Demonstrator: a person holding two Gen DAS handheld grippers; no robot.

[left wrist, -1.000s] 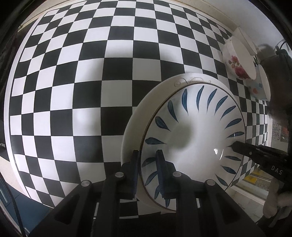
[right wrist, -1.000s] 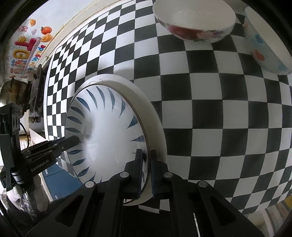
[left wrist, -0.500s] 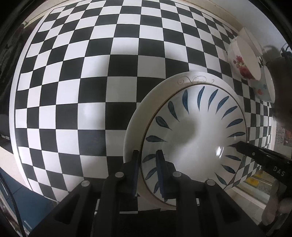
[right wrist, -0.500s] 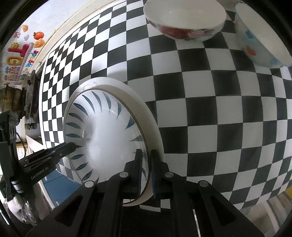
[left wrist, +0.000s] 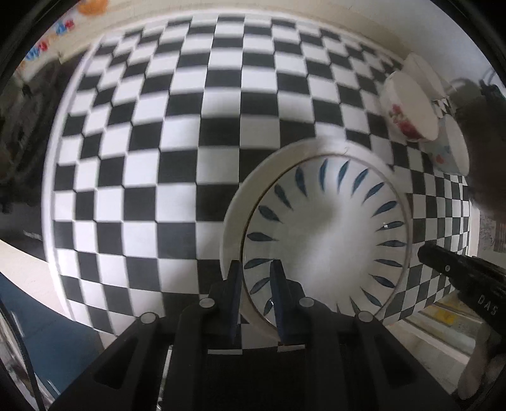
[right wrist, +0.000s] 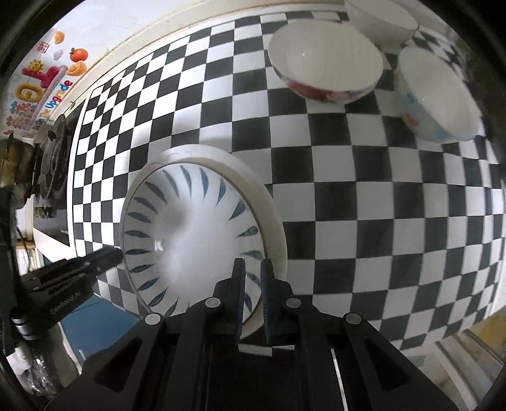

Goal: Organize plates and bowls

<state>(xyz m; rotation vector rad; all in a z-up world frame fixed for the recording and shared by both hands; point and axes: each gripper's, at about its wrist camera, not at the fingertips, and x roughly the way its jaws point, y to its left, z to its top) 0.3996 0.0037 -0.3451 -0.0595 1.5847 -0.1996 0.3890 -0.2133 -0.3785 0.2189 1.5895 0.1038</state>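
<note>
A plate with blue leaf marks [left wrist: 325, 234] lies in a wider white plate [left wrist: 240, 196], and the pair hangs a little above the checkered table. My left gripper [left wrist: 255, 268] is shut on their left rim, one finger outside the white edge and one on the leaf pattern. On the opposite rim my right gripper [right wrist: 253, 265] is shut the same way over the leaf plate [right wrist: 196, 240] and the white plate [right wrist: 268, 208]. Each view shows the other gripper across the plates: the right gripper [left wrist: 442, 265] and the left gripper [right wrist: 104, 256].
Three bowls stand at the table's far right: a red-flowered bowl [right wrist: 325, 63], a bowl with blue and orange spots [right wrist: 436, 101] and a plain white bowl [right wrist: 379, 19]. A stove burner [right wrist: 53, 158] sits past the table's left edge. The checkered cloth [left wrist: 177, 158] spreads to the left.
Both grippers have risen with the plates held between them. The table looks farther away and more of it shows, and the bowls have come further into the right wrist view.
</note>
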